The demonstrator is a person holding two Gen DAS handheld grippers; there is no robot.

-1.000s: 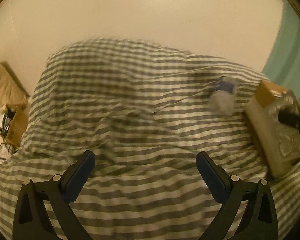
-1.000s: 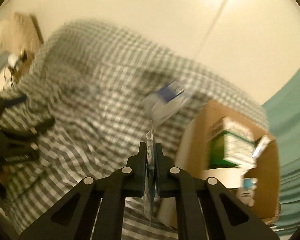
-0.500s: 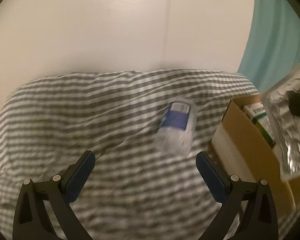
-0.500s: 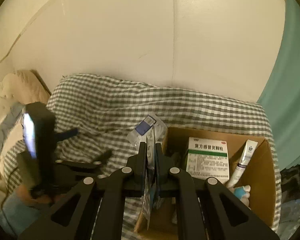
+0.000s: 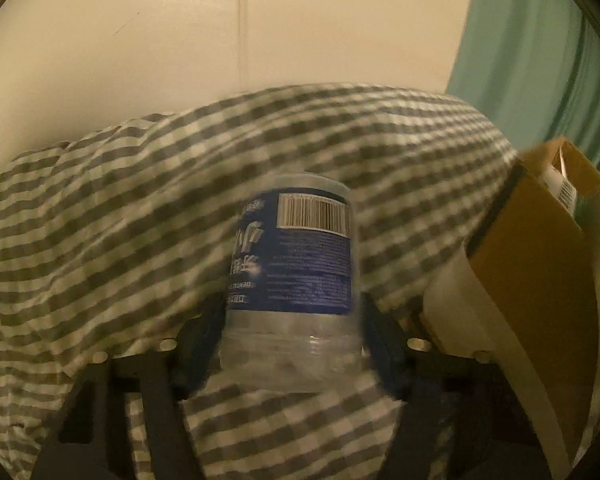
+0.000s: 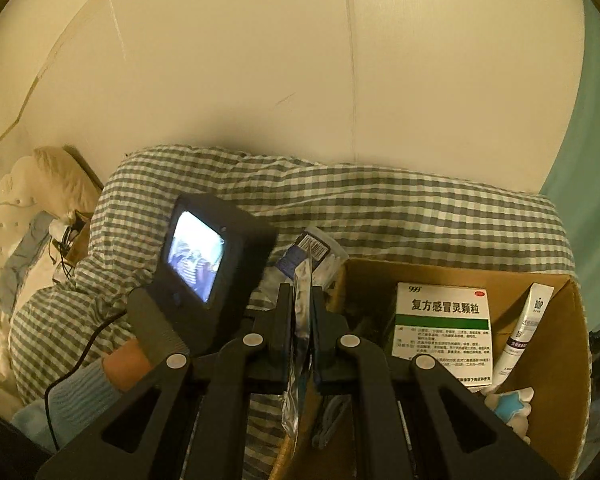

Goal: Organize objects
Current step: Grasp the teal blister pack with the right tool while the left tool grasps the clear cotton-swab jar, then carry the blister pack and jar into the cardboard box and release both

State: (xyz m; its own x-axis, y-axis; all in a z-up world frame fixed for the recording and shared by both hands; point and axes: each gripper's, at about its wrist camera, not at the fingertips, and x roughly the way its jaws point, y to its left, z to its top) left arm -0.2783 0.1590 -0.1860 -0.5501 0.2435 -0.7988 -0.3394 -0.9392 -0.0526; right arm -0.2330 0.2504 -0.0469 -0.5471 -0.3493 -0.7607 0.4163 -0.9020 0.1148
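Presently my left gripper (image 5: 292, 344) brackets the clear bottle (image 5: 296, 268) lying on the checked duvet (image 5: 100, 240); whether it grips, I cannot tell. My right gripper (image 6: 302, 320) clamps a foil blister pack (image 6: 300, 340) above the cardboard box (image 6: 560, 360). Next: release inside.

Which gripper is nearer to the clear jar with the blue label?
Left. The left gripper has its fingers on both sides of the clear jar. The right gripper is beside the jar, over the cardboard box edge, shut on a foil packet.
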